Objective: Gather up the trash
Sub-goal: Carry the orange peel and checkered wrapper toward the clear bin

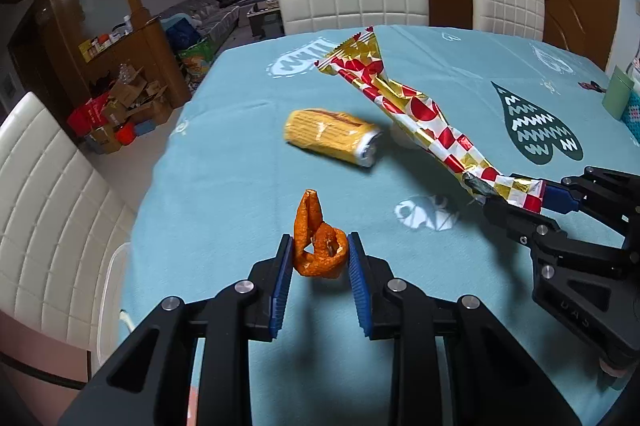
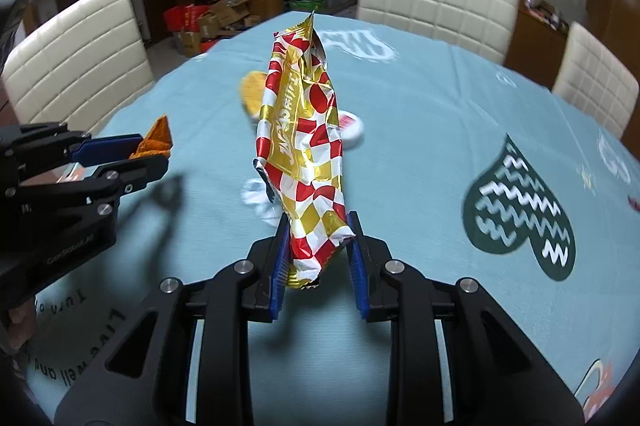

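Left gripper, lower centre: jaws clenched on orange peel, lifted off the surface. Right gripper: jaws clamping checkered foil wrapper, raised. Beyond, mid-frame: yellow can lying sideways.

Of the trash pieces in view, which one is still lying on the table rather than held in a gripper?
The yellow can, on its side on the blue tablecloth. The orange peel is in the left gripper; the checkered wrapper is in the right gripper.
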